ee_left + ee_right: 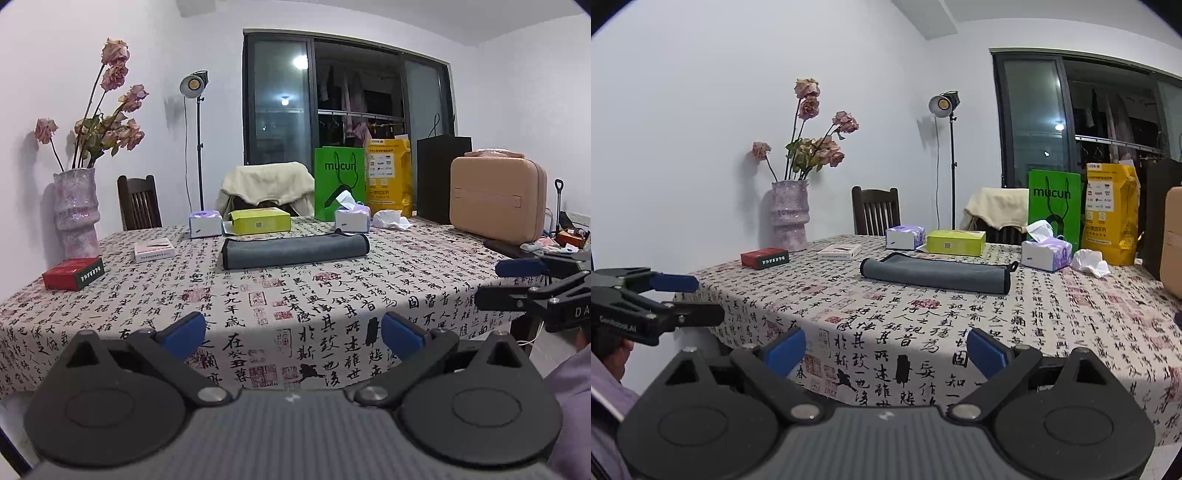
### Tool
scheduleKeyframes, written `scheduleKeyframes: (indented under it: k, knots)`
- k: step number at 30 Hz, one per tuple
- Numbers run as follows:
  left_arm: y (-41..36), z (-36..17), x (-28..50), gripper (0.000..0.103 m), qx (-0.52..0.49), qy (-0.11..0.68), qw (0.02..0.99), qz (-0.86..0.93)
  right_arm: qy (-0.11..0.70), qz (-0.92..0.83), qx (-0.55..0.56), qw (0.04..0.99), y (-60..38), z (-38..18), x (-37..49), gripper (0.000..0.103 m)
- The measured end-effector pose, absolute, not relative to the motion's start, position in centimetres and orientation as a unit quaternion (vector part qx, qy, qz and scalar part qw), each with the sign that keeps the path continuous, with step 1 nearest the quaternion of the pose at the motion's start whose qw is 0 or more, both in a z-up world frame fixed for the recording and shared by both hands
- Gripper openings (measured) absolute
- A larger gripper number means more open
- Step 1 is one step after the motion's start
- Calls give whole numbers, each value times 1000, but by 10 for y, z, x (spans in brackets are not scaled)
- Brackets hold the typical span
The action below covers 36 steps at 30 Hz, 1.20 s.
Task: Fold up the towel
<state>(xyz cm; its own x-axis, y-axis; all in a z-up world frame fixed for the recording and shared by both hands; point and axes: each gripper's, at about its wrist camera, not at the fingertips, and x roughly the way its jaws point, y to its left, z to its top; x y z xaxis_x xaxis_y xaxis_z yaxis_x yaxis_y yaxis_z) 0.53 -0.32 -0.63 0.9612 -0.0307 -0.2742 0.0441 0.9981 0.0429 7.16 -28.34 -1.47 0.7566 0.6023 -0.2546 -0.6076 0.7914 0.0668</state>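
Note:
A grey towel (295,251) with a black border lies folded into a long narrow band on the calligraphy-print tablecloth (295,302), past the middle of the table. It also shows in the right wrist view (934,273). My left gripper (293,334) is open and empty, held off the table's near edge, well short of the towel. My right gripper (886,350) is open and empty, also off the near edge. Each gripper shows in the other's view, the right one (491,282) at the right edge and the left one (701,299) at the left edge.
Beyond the towel stand two tissue packs (205,223), a yellow-green box (258,220), a green bag (339,181) and a yellow bag (388,173). A beige case (496,199) sits at the right. A vase of dried roses (75,210), a red box (73,274) and a white box (154,249) are at the left.

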Motion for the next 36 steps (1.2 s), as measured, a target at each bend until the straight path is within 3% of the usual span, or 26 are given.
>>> scheduleKeyframes:
  k: [14, 18, 36]
  knots:
    - [1, -3, 3, 103, 15, 136, 991, -12, 134, 322, -2, 937, -286, -18, 66, 95]
    - [0, -4, 3, 103, 15, 135, 991, -13, 134, 321, 0, 938, -286, -18, 66, 102]
    - [-1, -4, 4, 103, 16, 135, 991, -14, 134, 319, 0, 938, -286, -18, 66, 103]
